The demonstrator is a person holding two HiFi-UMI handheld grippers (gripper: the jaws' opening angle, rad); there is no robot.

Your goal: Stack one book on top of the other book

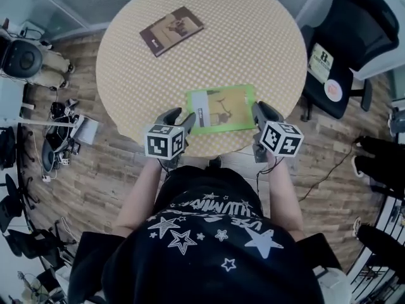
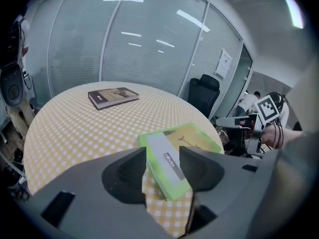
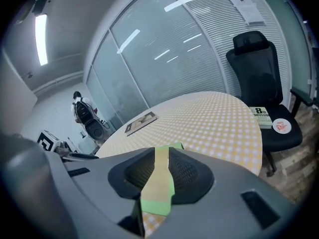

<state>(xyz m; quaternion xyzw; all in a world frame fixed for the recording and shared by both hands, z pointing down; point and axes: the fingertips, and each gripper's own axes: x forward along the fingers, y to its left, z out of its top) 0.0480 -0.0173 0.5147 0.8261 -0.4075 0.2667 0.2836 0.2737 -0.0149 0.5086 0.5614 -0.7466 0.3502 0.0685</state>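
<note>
A green book [image 1: 221, 109] lies flat near the front edge of the round checked table [image 1: 266, 37]. A brown book [image 1: 171, 30] lies apart at the far left of the table. My left gripper [image 1: 180, 118] hovers at the green book's left end, jaws open. In the left gripper view, the green book's white spine corner [image 2: 167, 166] shows between the jaws of that gripper [image 2: 163, 156], with the brown book [image 2: 113, 96] far behind. My right gripper [image 1: 258, 114] sits at the green book's right edge. Its jaws [image 3: 162, 158] stand slightly apart, and the green book [image 3: 158, 183] shows through the narrow gap.
A black office chair [image 1: 345, 37] stands to the right of the table, with a small book [image 3: 260, 116] and a round tin on its seat. Bags and cables [image 1: 57, 138] litter the wooden floor at the left. Glass partitions [image 2: 124, 39] rise behind the table.
</note>
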